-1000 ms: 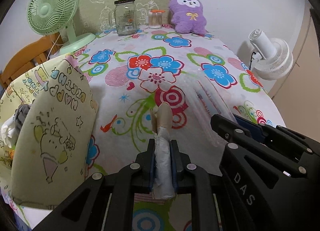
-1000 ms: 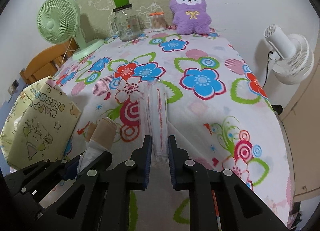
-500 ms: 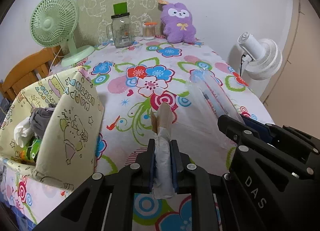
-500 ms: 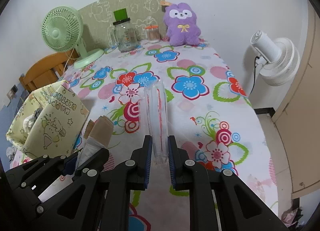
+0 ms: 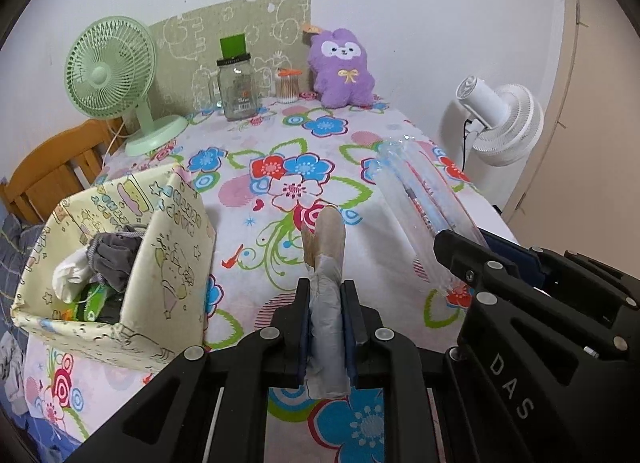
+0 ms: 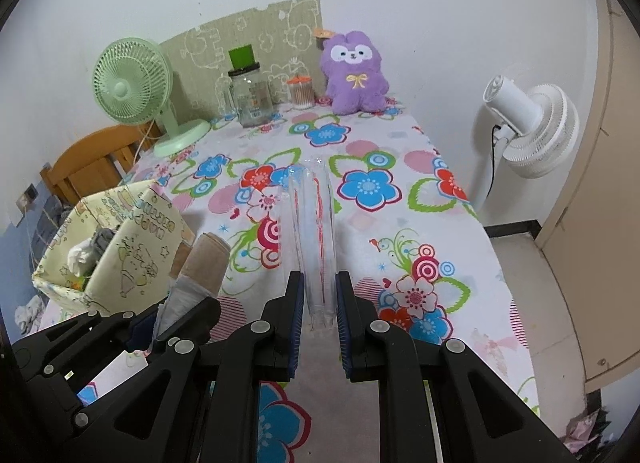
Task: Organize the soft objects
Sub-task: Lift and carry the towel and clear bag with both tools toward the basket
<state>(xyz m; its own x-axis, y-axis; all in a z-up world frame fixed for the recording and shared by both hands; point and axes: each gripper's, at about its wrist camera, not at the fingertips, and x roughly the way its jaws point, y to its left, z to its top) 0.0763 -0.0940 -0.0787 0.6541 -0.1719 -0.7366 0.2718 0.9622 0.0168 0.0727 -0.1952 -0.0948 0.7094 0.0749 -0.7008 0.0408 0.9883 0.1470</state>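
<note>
My left gripper (image 5: 326, 295) is shut on a folded beige and white stocking (image 5: 326, 255), held above the flowered tablecloth; the stocking also shows in the right wrist view (image 6: 200, 271). My right gripper (image 6: 318, 291) is shut on a clear plastic package with red print (image 6: 310, 223), which also shows in the left wrist view (image 5: 420, 199). A cream cartoon-print fabric bin (image 5: 160, 259) stands to the left, holding grey and white cloths (image 5: 108, 255); it also shows in the right wrist view (image 6: 128, 263). A purple plush toy (image 5: 342, 69) sits at the far end.
A green desk fan (image 5: 112, 75), a glass jar with a green-topped lid (image 5: 236, 83) and a small cotton-swab jar (image 5: 287, 85) stand at the back. A white floor fan (image 6: 532, 131) stands off the table's right edge. A wooden chair (image 5: 52, 167) is at the left.
Both grippers have pulled back and risen from the table with their items still held. More of the table's near edge and the bin's inside now show.
</note>
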